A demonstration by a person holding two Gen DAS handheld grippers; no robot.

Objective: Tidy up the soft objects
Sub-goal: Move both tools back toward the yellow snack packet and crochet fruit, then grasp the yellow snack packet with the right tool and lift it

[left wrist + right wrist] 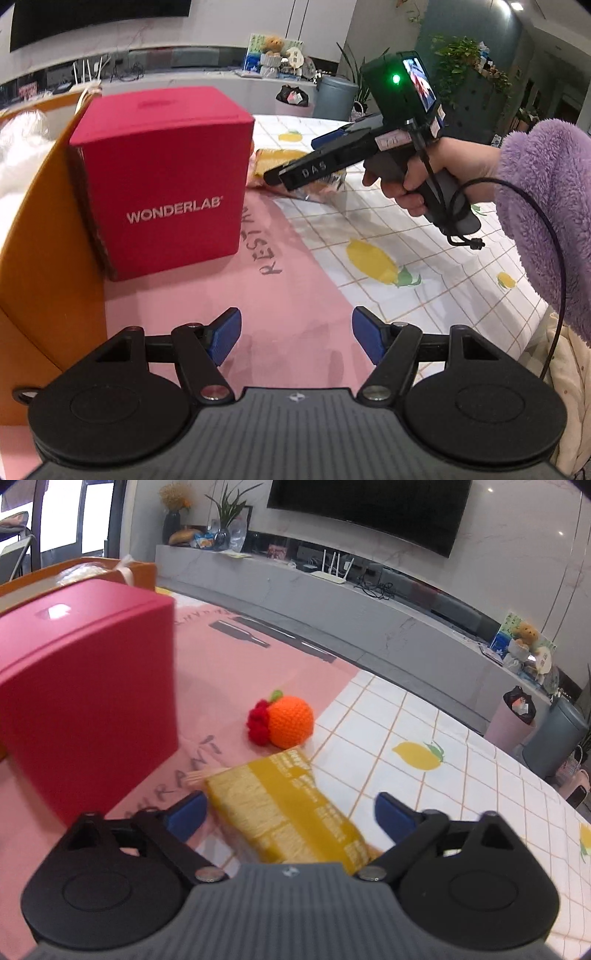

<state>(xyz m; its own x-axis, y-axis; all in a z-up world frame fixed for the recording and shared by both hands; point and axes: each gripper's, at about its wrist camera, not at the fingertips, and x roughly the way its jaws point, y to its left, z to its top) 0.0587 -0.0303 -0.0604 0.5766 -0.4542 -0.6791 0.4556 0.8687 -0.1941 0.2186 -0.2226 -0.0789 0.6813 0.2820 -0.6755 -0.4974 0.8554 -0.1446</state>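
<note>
Your red box [159, 177] carries white lettering, sitting on a pink mat [258, 314]. Centre of the right view: an orange crochet ball [290, 722] with red frills, then a mustard-yellow packet [291, 812]. Lower right, white tablecloth [461, 794], yellow lemons.

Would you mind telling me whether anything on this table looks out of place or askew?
The yellow packet lies askew across the seam where the pink mat meets the lemon-print cloth, half on each. The crocheted orange sits loose on the mat just beyond it. The red box stands upright; nothing is spilled.
</note>
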